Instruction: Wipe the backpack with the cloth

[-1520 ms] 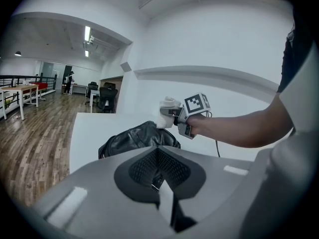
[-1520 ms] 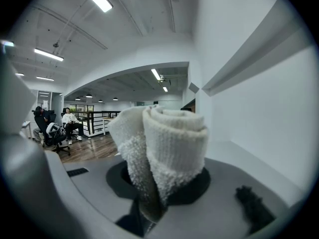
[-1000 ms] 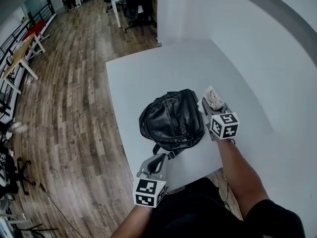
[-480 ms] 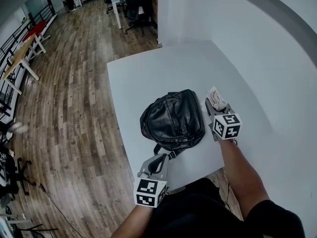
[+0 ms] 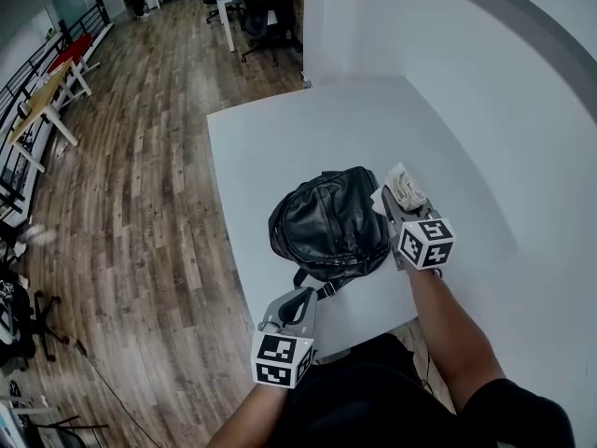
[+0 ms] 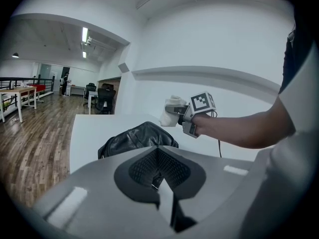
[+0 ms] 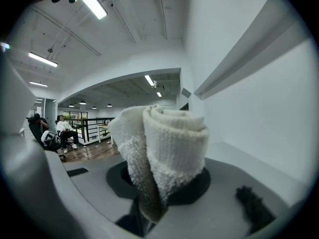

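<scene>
**Findings.** A black leather backpack (image 5: 328,222) lies flat on the white worktop (image 5: 280,138). It sits close to the near edge and nearer the left edge than the wall side. One black strap (image 5: 315,286) trails from it toward the near edge.

**Right gripper.** The right gripper (image 5: 395,197) pinches a rolled white terry cloth (image 5: 404,185). In its own view the roll stands up from between the jaws, clamped at its lower end, with the bulk of the roll free beyond the tips. We judge this hold deliberate, so that the soft roll rather than the grey jaws meets the leather.

**Left gripper.** The left gripper (image 5: 297,302) hangs off the near edge of the worktop, just short of the strap. Its jaws are pressed together with nothing between them. We judge it is held in reserve, placed where it could steady the bag from the near side while the other gripper wipes.

**Relation of backpack to cloth.** The backpack lies just beside the right gripper, on its left and lower. The left gripper view shows the cloth raised above the bag's top surface, and we see no contact between them. The cloth points toward the far edge, not yet at the bag.

**Assessment.** The cloth is secured, and we judge that wiping contact is not made at this moment. The next move calls for carrying the cloth left and down onto the upper panel.
</scene>
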{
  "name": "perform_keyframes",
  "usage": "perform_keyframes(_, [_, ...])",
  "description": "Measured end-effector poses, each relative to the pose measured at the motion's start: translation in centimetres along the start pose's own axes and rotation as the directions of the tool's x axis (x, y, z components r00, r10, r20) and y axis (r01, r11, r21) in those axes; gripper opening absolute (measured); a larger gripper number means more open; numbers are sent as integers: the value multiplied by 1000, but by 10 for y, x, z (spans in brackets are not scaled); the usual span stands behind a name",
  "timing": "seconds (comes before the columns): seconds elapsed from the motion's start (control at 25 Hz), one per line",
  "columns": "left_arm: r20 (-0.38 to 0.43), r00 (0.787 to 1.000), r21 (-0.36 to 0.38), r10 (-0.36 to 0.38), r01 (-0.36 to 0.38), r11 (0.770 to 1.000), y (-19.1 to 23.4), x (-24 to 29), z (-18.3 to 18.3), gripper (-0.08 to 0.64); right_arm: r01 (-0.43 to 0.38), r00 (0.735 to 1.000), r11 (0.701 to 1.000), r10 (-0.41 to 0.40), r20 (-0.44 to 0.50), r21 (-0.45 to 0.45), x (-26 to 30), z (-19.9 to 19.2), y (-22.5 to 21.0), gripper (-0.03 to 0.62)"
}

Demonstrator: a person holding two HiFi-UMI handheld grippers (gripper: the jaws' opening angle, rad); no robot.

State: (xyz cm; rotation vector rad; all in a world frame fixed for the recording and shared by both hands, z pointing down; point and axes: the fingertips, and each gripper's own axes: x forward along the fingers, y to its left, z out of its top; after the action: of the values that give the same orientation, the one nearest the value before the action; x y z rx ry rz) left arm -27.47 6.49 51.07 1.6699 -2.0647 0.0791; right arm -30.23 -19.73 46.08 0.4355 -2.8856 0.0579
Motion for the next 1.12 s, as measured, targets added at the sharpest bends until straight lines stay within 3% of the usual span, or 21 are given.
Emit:
perform_keyframes(0.24, [-7,1000,2,24,-24,1000,3,-8,-3,6,-156,986,987,158,-45,44,10,-28,76,87])
perform_keyframes(0.68, [-15,988,-53,156,-156,986,34,-46,-20,6,-360,913,927,373,-166,102,50,-84,178,87])
perform_keyframes(1.12, [-22,975,-112,223,-224,968,50,-57,-38,6,-409,881,906,423,-212,109,80,-104,206,87])
